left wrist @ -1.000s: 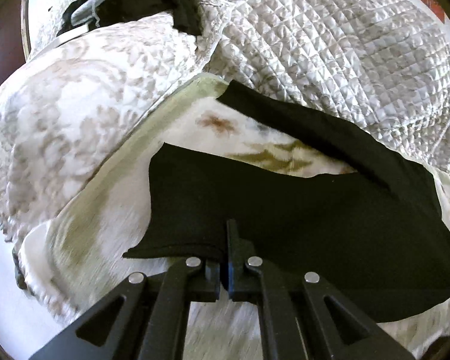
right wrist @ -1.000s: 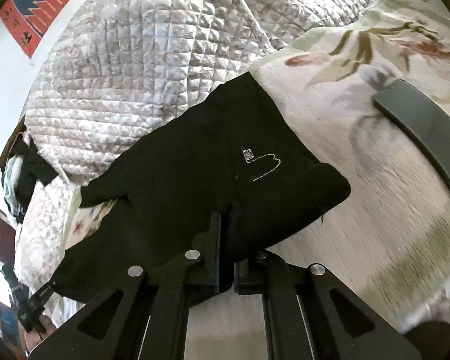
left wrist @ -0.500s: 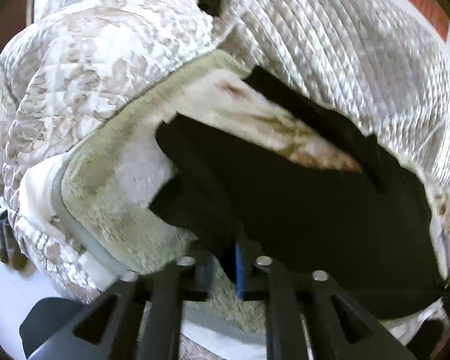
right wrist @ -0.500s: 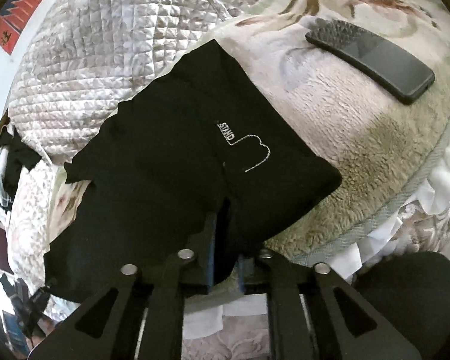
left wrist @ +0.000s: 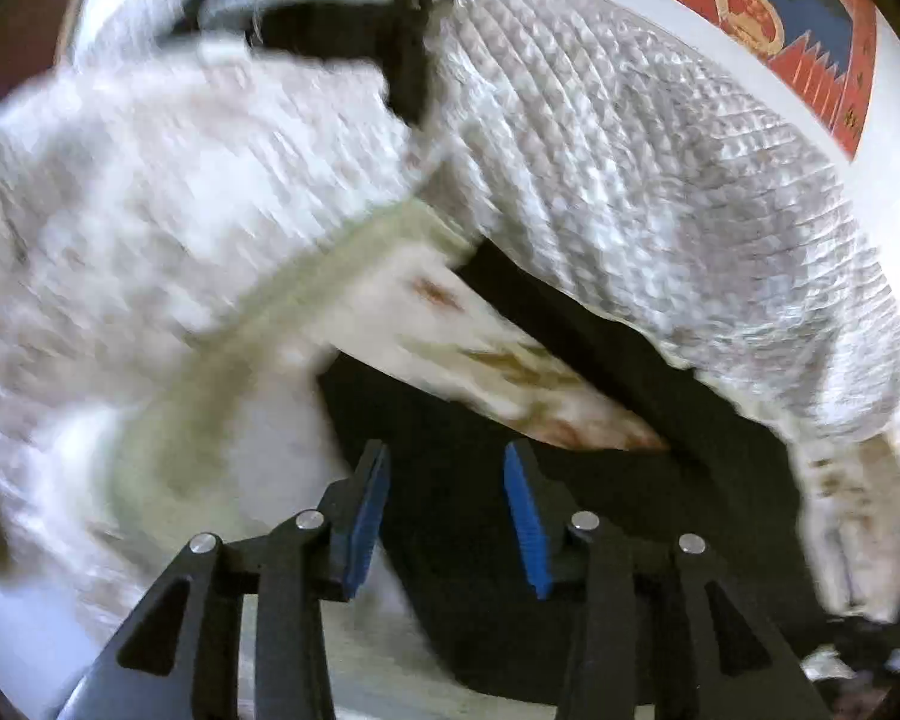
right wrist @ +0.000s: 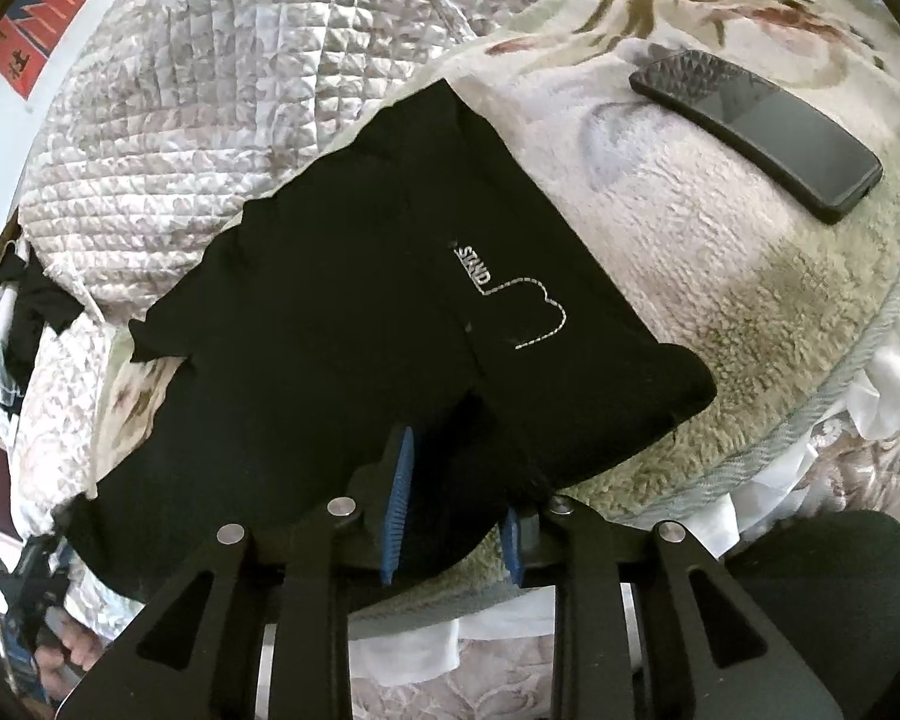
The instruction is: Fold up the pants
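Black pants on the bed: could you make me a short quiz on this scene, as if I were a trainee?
1. True or false: the black pants lie on the fleece blanket beside a dark phone.
2. What do both hand-held grippers, left and right, show between their blue pads: A) nothing but blanket, B) black cloth with the pads apart, C) the phone?
3. Fill in: the white stitched lettering on the pants shows in the ____ wrist view.

Key: 1 true. 2 B; both sets of jaws have just been opening, releasing the cloth. 3 right.
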The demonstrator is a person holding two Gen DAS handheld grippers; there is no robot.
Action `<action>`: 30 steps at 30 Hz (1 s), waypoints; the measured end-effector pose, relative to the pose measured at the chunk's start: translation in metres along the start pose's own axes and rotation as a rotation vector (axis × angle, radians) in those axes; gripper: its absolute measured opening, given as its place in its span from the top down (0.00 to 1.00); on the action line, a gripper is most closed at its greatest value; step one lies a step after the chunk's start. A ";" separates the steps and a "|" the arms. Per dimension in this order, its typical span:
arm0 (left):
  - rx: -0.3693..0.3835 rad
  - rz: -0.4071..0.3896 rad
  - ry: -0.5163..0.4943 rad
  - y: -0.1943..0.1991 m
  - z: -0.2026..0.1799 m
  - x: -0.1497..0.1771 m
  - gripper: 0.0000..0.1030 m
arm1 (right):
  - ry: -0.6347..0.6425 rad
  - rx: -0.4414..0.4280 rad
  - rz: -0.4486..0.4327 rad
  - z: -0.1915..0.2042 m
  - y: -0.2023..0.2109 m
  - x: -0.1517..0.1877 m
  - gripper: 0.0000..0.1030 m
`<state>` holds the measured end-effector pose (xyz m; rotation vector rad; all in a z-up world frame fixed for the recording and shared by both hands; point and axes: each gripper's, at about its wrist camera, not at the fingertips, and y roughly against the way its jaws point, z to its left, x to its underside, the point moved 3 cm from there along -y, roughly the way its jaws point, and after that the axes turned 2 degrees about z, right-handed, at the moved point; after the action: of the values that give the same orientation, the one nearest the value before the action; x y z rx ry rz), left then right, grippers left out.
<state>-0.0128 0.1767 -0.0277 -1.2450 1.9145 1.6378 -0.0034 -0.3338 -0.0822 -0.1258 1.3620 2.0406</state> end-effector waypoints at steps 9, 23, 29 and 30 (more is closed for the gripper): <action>-0.172 0.030 0.059 -0.005 0.019 0.000 0.58 | -0.036 0.015 -0.027 0.000 0.012 0.003 0.75; 0.025 0.249 -0.056 -0.065 -0.052 0.035 0.46 | -0.016 0.137 -0.136 -0.002 0.050 -0.003 0.71; -0.297 0.152 0.011 -0.029 -0.001 0.032 0.54 | 0.025 0.304 -0.292 0.001 0.075 -0.013 0.71; -0.359 0.144 0.026 -0.023 0.010 0.030 0.54 | 0.025 0.309 -0.298 -0.001 0.077 -0.014 0.71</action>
<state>-0.0153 0.1751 -0.0668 -1.2841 1.8142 2.1221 -0.0370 -0.3590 -0.0163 -0.2047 1.5549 1.5716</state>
